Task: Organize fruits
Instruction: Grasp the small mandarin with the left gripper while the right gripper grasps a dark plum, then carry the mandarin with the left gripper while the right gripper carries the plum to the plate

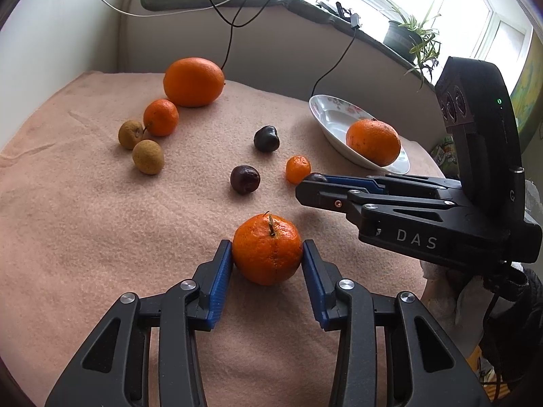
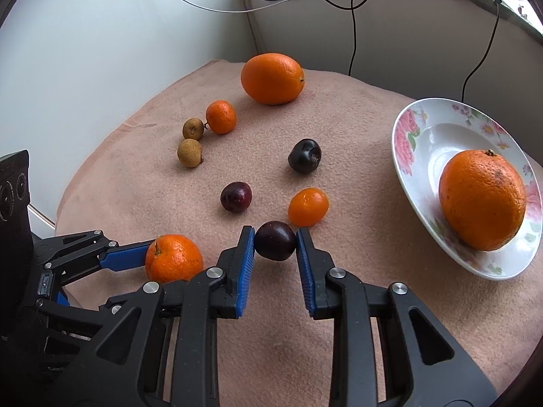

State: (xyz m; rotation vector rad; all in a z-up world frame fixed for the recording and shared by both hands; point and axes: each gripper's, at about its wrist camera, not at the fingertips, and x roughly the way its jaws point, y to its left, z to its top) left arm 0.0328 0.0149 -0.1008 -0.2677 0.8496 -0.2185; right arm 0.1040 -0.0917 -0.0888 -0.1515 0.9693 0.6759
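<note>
Your left hand-held gripper (image 1: 267,254) clamps a tangerine (image 1: 267,249) on the bench (image 1: 101,220); your right hand-held gripper (image 2: 275,240) pinches a cherry (image 2: 275,240). Lift straight, squeeze gently, toward the plate (image 2: 417,129).

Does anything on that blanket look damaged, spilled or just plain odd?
Only one thing: the plate sits tilted on the soft blanket, its far rim raised, with one orange resting at its low side. Nothing is spilled, and the other fruit looks whole. Each tool grips a fruit: left a mandarin, right a plum.
</note>
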